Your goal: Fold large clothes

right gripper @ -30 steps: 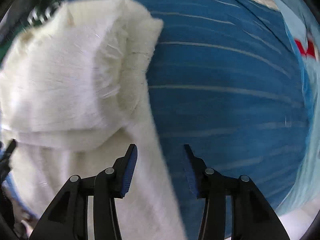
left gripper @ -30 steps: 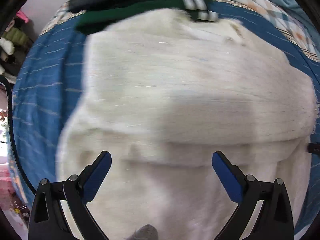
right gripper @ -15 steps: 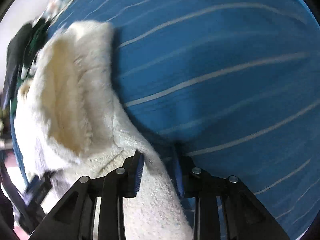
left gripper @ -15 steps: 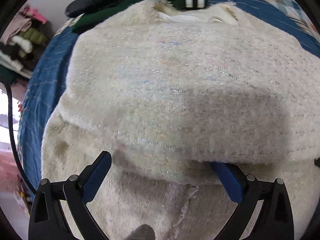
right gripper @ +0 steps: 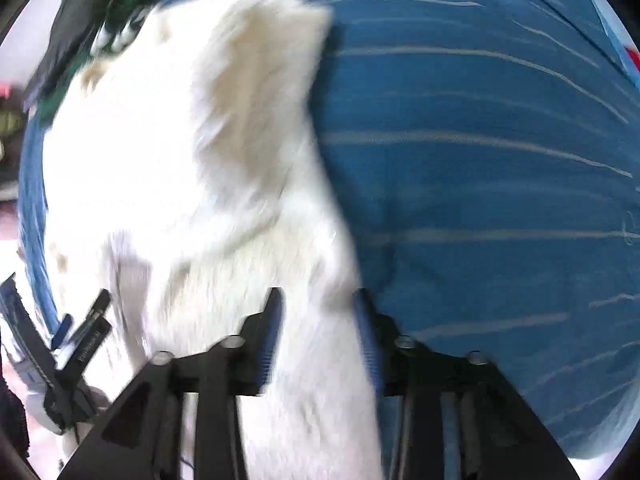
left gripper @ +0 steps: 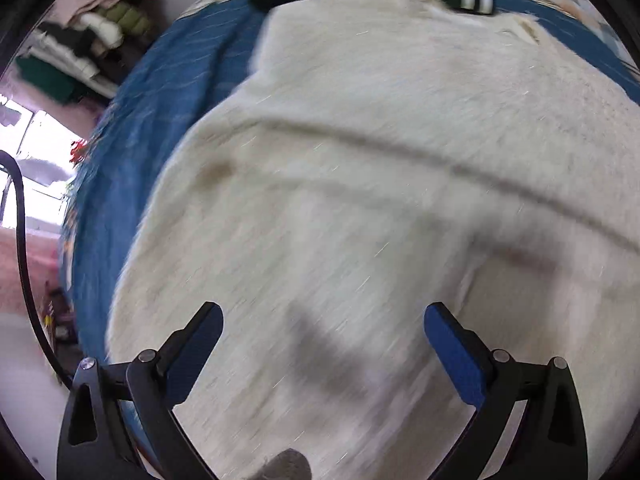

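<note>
White fuzzy garment (right gripper: 192, 168): spread on blue striped bedcover (right gripper: 480, 160), a strip running between the jaws of the right gripper (right gripper: 318, 320), which are opening. Dark green clothing (right gripper: 100, 12): beyond garment's far edge.

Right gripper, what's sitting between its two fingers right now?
A strip of the white fuzzy sweater lies between the right gripper's fingers, whose jaws are opening; the blue striped bedspread lies beside it. The right wrist view shows this.

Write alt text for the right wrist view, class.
The right gripper points down at a fuzzy cream sweater on a blue striped bedspread; its jaws are opening, with the sweater's edge between them. Dark clothes lie beyond.
</note>
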Demonstrator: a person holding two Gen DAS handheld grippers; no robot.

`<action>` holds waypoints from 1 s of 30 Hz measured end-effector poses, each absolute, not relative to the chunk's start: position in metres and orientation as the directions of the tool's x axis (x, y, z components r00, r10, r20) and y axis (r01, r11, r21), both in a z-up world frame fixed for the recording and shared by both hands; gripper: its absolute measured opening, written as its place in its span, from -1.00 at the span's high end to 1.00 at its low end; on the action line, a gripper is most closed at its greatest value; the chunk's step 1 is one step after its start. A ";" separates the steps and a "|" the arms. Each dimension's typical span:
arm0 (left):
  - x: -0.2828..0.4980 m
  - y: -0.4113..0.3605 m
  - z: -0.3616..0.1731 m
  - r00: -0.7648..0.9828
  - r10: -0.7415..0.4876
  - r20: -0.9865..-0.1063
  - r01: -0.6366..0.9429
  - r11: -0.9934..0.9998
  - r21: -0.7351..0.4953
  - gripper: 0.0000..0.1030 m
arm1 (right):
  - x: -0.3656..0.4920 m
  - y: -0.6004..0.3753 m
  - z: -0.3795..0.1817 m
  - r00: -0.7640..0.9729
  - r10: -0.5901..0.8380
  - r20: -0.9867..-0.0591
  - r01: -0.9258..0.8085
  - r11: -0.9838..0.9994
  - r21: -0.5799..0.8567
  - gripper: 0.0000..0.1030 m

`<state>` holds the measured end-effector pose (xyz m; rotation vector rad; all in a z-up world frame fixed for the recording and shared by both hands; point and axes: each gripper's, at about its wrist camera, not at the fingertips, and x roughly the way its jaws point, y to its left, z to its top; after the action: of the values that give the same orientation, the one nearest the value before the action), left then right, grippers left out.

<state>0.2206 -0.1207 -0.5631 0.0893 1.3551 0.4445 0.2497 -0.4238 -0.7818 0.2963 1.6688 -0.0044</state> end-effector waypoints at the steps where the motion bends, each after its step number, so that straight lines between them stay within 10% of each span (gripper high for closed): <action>1: 0.209 -0.116 -0.563 0.133 0.346 -0.929 -0.264 0.916 0.304 -1.00 | 0.243 -0.416 -0.787 -0.119 0.141 -0.983 0.172 0.978 0.120 -0.07; 3: 0.192 -0.110 -0.574 0.092 0.339 -0.936 -0.257 0.916 0.307 -1.00 | 0.231 -0.415 -0.808 -0.185 0.084 -0.979 0.180 0.982 0.051 0.18; 4: 0.188 -0.108 -0.582 0.072 0.336 -0.939 -0.253 0.917 0.309 -1.00 | 0.223 -0.422 -0.821 -0.207 0.115 -0.972 0.239 0.969 0.063 0.74; 7: 0.179 -0.096 -0.598 0.072 0.311 -0.948 -0.264 0.922 0.282 -1.00 | 0.205 -0.449 -0.832 -0.204 0.174 -0.963 0.389 0.917 0.084 0.74; 15: 0.201 -0.091 -0.610 0.104 0.364 -0.925 -0.270 0.906 0.326 -1.00 | 0.217 -0.439 -0.785 -0.165 0.049 -0.985 0.232 0.973 0.009 0.14; 24: 0.178 -0.120 -0.596 0.154 0.531 -0.833 -0.330 0.823 0.463 -1.00 | 0.223 -0.434 -0.804 -0.157 0.052 -0.986 0.083 0.996 0.039 0.51; 30: 0.155 -0.146 -0.559 0.093 0.640 -0.763 -0.342 0.740 0.579 -1.00 | 0.203 -0.432 -0.758 -0.123 -0.022 -0.992 -0.139 0.990 -0.005 -0.36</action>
<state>0.1546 -0.1464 -0.5590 0.2814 1.2846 0.7429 0.2028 -0.4320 -0.7583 -0.1222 1.6928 0.1003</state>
